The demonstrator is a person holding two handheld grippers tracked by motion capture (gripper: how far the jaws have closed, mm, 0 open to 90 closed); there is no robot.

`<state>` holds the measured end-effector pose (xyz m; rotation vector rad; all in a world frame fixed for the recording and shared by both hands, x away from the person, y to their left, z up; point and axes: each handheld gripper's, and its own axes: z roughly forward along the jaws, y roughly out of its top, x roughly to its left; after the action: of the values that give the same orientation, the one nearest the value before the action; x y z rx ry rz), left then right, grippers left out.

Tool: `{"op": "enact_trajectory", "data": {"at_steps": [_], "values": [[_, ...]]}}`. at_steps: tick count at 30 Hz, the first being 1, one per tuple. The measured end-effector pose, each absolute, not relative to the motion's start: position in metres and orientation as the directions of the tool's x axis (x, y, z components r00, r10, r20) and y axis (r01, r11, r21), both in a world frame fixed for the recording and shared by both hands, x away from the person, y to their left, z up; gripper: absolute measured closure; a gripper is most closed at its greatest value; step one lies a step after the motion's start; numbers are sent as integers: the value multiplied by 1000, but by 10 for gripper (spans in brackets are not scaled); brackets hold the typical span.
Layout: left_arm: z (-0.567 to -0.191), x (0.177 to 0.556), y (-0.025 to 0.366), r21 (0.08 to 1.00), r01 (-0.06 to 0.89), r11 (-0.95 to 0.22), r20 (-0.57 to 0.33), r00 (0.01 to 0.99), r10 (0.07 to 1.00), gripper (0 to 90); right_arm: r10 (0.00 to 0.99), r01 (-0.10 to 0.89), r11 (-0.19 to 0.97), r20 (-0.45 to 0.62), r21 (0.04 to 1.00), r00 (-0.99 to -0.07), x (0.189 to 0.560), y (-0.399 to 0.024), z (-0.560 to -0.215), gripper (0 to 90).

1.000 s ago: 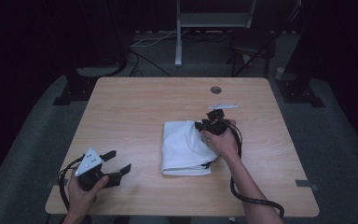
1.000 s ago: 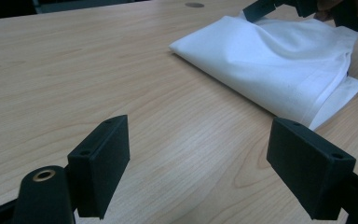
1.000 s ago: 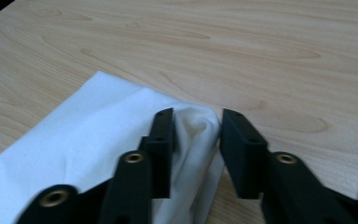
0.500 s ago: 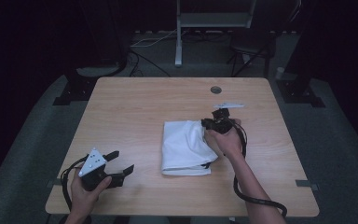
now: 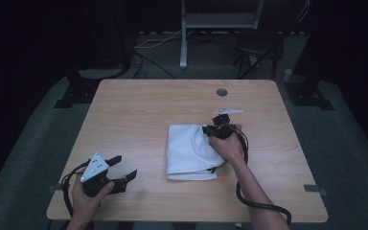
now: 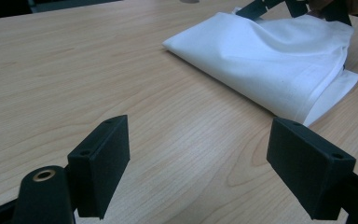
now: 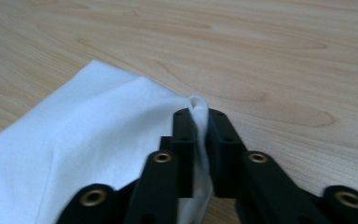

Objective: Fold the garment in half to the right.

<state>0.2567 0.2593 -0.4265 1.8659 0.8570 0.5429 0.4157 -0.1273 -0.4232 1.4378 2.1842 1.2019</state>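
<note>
A folded white cloth lies on the wooden table, right of its middle. My right gripper sits at the cloth's far right corner; its jaws have just been closing and are now shut on that corner. In the right gripper view a fold of the white cloth bulges up between the pressed pads. My left gripper rests near the table's front left edge, held in a hand, jaws wide open. In the left gripper view nothing lies between its pads, and the cloth lies farther off.
A round cable hole is set in the table near its far edge. A black cable trails from the right gripper along the forearm. Dark floor, a metal stand and a chair lie beyond the table.
The right gripper shifted slightly right along the cloth's far corner and its jaws closed on the fabric. The left hand and its gripper kept still.
</note>
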Motion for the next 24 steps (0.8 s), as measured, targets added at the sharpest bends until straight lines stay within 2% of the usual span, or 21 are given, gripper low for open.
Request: {"op": "enact_trajectory", "data": {"at_steps": [16,24], "values": [[-427,257,257,904,319,-286,7,657,754,213,852,612,137,223,779,-474,411,-138,-407,859],[-428,257,259,901,324,-288,6,655,756,213,875,641,131,216,756,-434,415,-144,-419,801]]}}
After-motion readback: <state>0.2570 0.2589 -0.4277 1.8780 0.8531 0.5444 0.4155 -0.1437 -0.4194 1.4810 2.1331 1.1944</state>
